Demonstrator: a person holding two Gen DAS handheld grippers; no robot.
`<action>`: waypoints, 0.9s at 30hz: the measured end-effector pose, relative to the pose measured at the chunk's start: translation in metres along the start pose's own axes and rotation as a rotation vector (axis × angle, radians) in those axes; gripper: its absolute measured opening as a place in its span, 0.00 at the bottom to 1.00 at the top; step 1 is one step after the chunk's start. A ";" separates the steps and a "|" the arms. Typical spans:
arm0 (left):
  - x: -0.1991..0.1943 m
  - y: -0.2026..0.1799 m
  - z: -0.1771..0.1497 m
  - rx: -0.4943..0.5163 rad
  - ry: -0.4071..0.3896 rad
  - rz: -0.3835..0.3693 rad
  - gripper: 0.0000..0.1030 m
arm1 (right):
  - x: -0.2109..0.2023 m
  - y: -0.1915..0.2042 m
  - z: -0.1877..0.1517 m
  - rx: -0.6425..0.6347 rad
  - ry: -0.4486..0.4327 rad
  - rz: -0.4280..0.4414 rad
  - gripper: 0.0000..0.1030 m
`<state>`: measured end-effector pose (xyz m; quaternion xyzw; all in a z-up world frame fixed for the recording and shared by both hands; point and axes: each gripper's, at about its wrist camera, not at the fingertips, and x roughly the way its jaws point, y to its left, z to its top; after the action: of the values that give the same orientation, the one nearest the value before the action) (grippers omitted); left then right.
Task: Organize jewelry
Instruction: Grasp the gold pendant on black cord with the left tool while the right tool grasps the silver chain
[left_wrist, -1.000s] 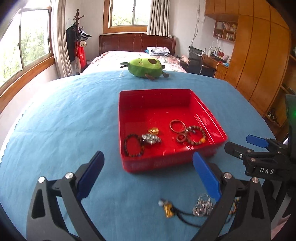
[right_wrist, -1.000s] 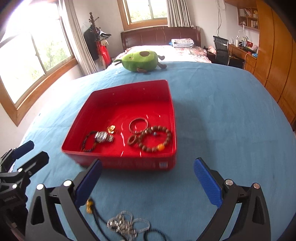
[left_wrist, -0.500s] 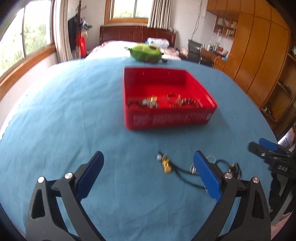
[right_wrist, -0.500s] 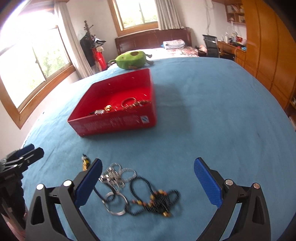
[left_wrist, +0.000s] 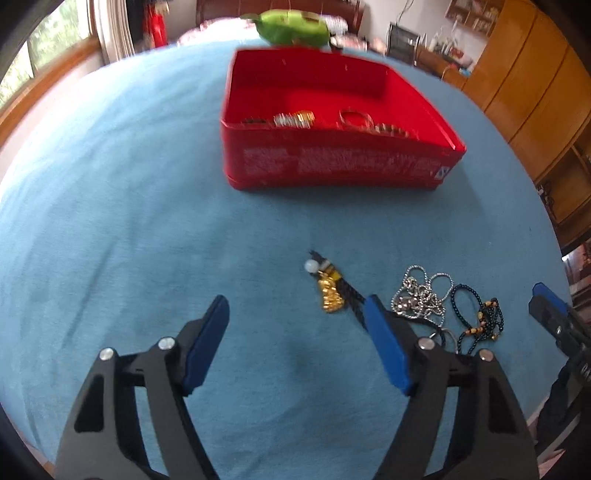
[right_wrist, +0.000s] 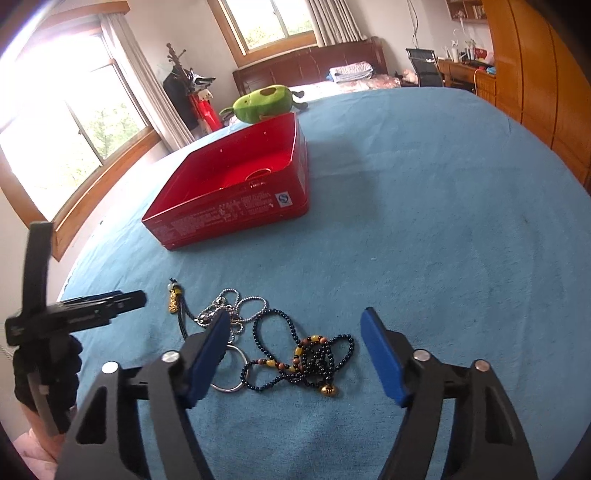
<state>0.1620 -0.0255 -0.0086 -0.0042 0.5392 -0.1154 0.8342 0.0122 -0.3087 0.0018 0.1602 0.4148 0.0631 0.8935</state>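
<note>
While the tin (right_wrist: 236, 206) already holds some pieces, the pick-up step is in hand.
Both grippers, left (left_wrist: 295, 343) and right (right_wrist: 293, 354), hang released over the cloth (right_wrist: 424, 240); next likely calls for closing on the beads (right_wrist: 310, 360), chain (right_wrist: 229, 314) or charm (left_wrist: 330, 293) near the tin.

We can't make out the pieces in the red box (left_wrist: 343, 162): blurred, half hidden by its near wall. Left gripper's right finger (left_wrist: 386, 347) covers part of the black cord (left_wrist: 351, 295). Right gripper's left finger (right_wrist: 207, 350) overlaps the silver chain (right_wrist: 236, 306).
</note>
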 end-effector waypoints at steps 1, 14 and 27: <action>0.004 -0.001 0.002 -0.008 0.017 -0.005 0.72 | 0.001 -0.001 0.000 0.000 0.002 0.001 0.69; 0.038 -0.014 0.018 -0.069 0.120 -0.044 0.42 | 0.019 -0.007 0.000 -0.007 0.029 0.015 0.69; 0.050 -0.017 0.022 -0.070 0.110 -0.093 0.15 | 0.035 -0.005 0.011 -0.028 0.061 0.023 0.59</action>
<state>0.1985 -0.0549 -0.0420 -0.0523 0.5871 -0.1350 0.7964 0.0431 -0.3077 -0.0184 0.1505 0.4392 0.0838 0.8817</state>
